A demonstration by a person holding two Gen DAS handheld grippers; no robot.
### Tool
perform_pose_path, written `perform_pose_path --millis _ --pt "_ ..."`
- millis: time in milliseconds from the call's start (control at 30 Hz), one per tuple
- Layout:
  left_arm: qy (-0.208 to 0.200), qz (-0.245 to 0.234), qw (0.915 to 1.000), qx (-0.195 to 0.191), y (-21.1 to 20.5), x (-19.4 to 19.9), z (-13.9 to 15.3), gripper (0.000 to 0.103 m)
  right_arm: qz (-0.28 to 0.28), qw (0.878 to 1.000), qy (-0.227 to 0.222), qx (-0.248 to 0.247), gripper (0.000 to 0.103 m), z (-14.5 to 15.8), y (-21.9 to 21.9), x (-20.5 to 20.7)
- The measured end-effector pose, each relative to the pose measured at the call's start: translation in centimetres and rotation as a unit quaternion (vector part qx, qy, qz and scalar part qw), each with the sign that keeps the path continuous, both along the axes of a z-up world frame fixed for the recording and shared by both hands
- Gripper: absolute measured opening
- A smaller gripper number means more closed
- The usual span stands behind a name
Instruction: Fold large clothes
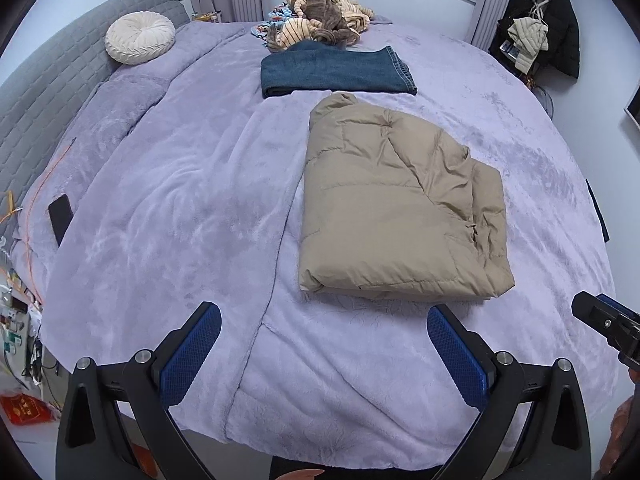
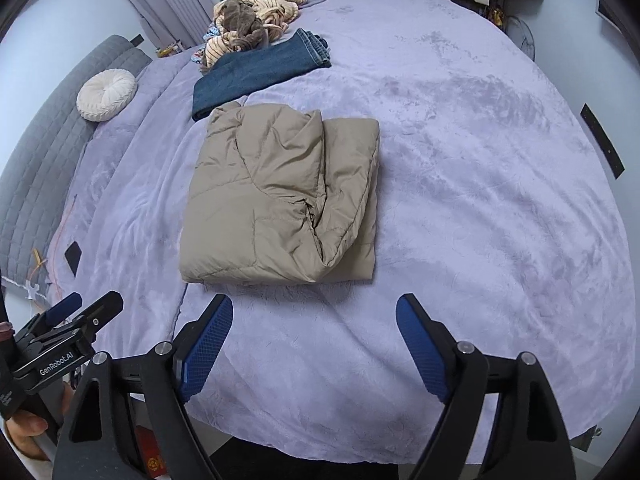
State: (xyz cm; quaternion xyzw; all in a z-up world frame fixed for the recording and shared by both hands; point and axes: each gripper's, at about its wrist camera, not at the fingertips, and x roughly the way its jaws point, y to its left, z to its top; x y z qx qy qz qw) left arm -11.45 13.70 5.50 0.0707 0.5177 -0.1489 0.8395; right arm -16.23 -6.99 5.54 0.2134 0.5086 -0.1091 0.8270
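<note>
Tan jacket [image 1: 396, 204] folded into compact bundle, mid-bed [image 1: 160, 208]. Folded jeans [image 1: 336, 70] at 12 o'clock beyond it; unfolded clothes heap [image 1: 324, 16] farther back, apparently pending. Left gripper [image 1: 324, 354] wide apart, empty. Right gripper [image 2: 314, 346] likewise spread, holding nothing.

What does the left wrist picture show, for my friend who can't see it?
A folded tan puffy jacket lies on a big bed with a fuzzy purple blanket. Behind it are folded jeans, a pile of clothes and a round white pillow. The left gripper hangs open and empty in front.
</note>
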Motion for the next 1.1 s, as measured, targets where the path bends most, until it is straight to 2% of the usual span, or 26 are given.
perform_pose_path --millis 400,667,1100 --pt "-0.025 -0.026 0.9993 0.006 2.7 3.3 2.7 0.103 -0.034 0.997 -0.031 -0.060 0.087 2.7 3.5 2.1" --pt "-0.025 -0.029 0.9993 0.001 3.4 4.3 3.5 0.103 -0.063 0.995 -0.027 -0.073 0.087 4.0 3.9 2.6" --pt "-0.027 -0.031 0.9991 0.001 3.6 4.2 3.8 0.103 -0.072 0.994 -0.020 -0.081 0.088 4.4 4.0 2.7"
